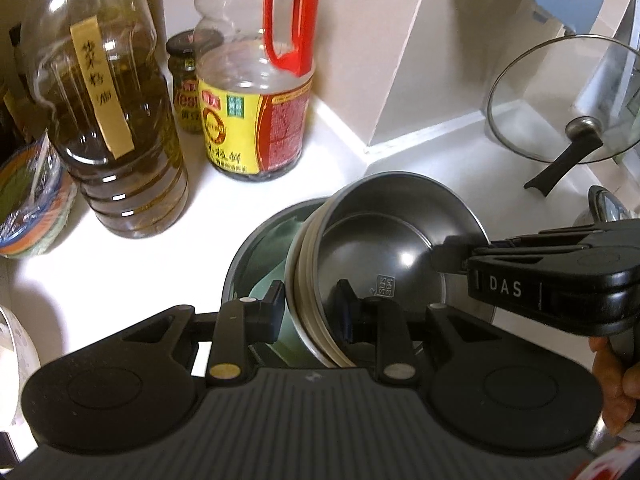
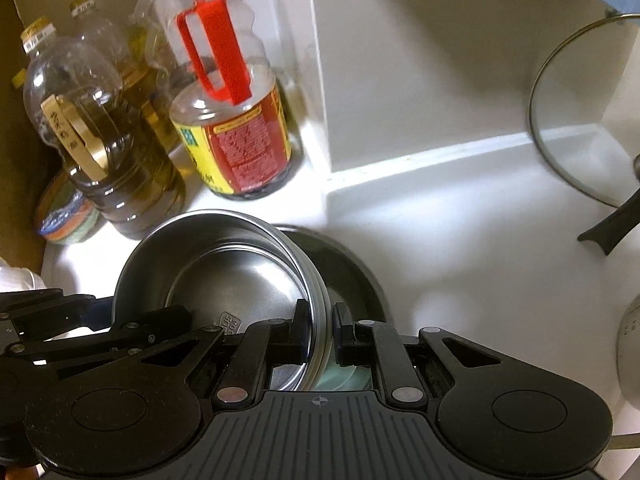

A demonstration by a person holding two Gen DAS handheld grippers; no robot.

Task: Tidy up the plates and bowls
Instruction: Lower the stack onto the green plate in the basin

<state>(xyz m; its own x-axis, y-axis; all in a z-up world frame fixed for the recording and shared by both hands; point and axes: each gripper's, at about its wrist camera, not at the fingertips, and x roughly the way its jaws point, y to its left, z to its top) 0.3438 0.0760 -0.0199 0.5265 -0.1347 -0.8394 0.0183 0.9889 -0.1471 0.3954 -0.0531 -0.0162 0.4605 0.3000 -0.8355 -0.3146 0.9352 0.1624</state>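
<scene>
A stack of steel bowls [image 1: 384, 248] is tilted over a larger dark steel bowl [image 1: 256, 256] that holds a pale green plate [image 1: 280, 280] on the white counter. My left gripper [image 1: 310, 308] is shut on the near rim of the steel bowl stack. My right gripper [image 1: 444, 258] comes in from the right and grips the opposite rim. In the right wrist view the right gripper [image 2: 320, 330] is shut on the stack's rim [image 2: 316, 280], with the large bowl [image 2: 352, 268] and the green plate [image 2: 344, 378] beneath; the left gripper [image 2: 100, 316] holds the stack's left side.
Oil bottles [image 1: 112, 120], a red-handled sauce bottle [image 1: 256, 112] and a jar [image 1: 186, 80] stand at the back left. A glass pot lid [image 1: 568, 100] leans against the wall at right. A packet [image 1: 28, 204] lies at left. A white pot [image 2: 630, 352] sits at the right.
</scene>
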